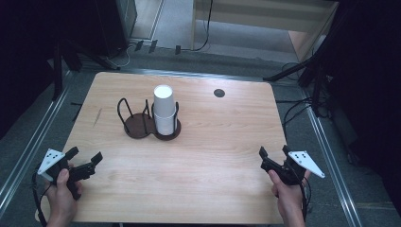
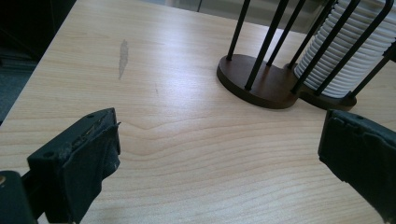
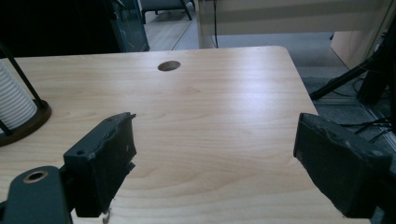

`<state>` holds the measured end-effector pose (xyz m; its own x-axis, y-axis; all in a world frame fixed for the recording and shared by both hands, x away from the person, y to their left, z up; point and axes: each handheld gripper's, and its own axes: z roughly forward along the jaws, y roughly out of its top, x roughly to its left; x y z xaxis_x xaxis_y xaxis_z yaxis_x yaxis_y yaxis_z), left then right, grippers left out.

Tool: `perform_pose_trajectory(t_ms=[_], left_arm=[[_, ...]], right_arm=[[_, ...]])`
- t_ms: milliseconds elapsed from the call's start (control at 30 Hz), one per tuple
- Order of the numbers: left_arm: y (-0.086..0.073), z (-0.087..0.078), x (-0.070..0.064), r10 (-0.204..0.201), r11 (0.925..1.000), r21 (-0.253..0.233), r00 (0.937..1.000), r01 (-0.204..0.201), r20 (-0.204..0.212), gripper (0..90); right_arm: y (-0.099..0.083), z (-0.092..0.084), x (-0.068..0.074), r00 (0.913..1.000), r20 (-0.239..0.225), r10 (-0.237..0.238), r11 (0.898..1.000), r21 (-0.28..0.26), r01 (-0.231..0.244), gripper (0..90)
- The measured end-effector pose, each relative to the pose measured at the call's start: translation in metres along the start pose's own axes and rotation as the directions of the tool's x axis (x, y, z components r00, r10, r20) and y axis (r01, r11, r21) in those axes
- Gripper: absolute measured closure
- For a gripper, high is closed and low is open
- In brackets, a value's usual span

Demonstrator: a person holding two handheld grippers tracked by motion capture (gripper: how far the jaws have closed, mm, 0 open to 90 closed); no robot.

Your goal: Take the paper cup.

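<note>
A stack of white paper cups (image 1: 163,109) stands upright in the right bay of a dark two-bay wire cup holder (image 1: 138,127) at the table's middle left; the left bay is empty. My left gripper (image 1: 86,155) rests at the near left of the table, open with nothing between its jaws. In the left gripper view the gripper (image 2: 219,128) points toward the holder (image 2: 261,86) and the ribbed cup stack (image 2: 345,60), well short of them. My right gripper (image 1: 274,151) hovers at the near right, open and empty. In the right gripper view the gripper (image 3: 217,133) faces bare wood, with the cups (image 3: 11,100) at the far left.
The wooden table (image 1: 222,142) has a round cable hole (image 1: 219,92) near its far edge, which also shows in the right gripper view (image 3: 169,66). A pale scuff (image 2: 123,56) marks the left side. Tripod legs and cables lie on the floor around the table.
</note>
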<state>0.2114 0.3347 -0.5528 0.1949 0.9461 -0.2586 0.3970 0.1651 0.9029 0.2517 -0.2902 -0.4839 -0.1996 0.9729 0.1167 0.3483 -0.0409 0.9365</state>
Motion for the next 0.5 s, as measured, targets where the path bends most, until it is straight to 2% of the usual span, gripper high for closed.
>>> perform_pose_trajectory(t_ms=[167, 300, 367, 500], left_arm=[[0.000, 0.000, 0.000, 0.001, 1.0000, 0.001, 1.0000, -0.001, 0.002, 0.0], [0.000, 0.000, 0.000, 0.000, 1.0000, 0.001, 1.0000, 0.000, 0.003, 0.0], [0.000, 0.000, 0.000, -0.001, 1.0000, 0.001, 1.0000, 0.001, 0.005, 0.0], [0.000, 0.000, 0.001, -0.003, 1.0000, 0.002, 1.0000, 0.003, 0.006, 0.0]], right_arm=[[0.010, 0.006, 0.012, 0.9999, -0.013, 0.000, 1.000, -0.003, 0.000, 12.4], [0.021, 0.014, 0.028, 0.9992, -0.039, -0.006, 1.000, -0.014, 0.006, 12.4], [0.022, 0.016, 0.031, 0.9991, -0.043, -0.006, 1.000, -0.015, 0.005, 12.4], [0.028, 0.024, 0.044, 0.9978, -0.064, -0.018, 1.000, -0.009, 0.017, 12.4]])
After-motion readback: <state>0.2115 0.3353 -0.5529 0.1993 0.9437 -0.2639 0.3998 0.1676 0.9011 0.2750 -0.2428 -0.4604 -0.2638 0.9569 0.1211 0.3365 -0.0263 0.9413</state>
